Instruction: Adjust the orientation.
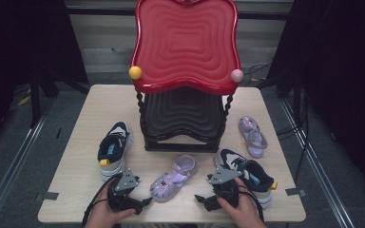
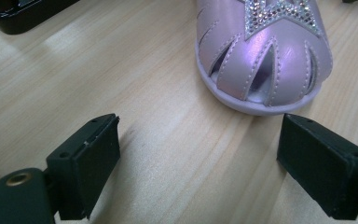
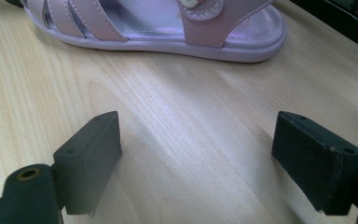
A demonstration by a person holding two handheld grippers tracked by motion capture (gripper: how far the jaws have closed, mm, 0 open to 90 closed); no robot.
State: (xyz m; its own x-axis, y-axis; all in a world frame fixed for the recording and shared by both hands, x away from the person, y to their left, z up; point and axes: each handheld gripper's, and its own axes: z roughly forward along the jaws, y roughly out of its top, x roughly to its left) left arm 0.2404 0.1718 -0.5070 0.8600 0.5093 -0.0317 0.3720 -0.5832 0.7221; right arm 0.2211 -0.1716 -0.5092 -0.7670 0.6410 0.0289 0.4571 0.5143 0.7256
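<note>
A lilac sandal (image 1: 173,178) with a glittery star on its toe lies near the table's front edge, between my two grippers. My left gripper (image 1: 145,203) points right at the sandal's toe and stands open. In the left gripper view the toe (image 2: 261,60) lies just beyond the open left gripper (image 2: 200,163), with bare wood between the jaws. My right gripper (image 1: 200,198) points left toward the sandal's heel and is open too. In the right gripper view the sandal's strap side (image 3: 168,28) lies ahead of the open right gripper (image 3: 198,158), apart from it.
A rack with a red top tray (image 1: 185,42) and a black lower tray (image 1: 183,116) stands mid-table (image 1: 90,118). A navy and white sneaker (image 1: 114,149) lies at the left, its mate (image 1: 247,175) beside my right hand, and a second lilac sandal (image 1: 253,136) at the right.
</note>
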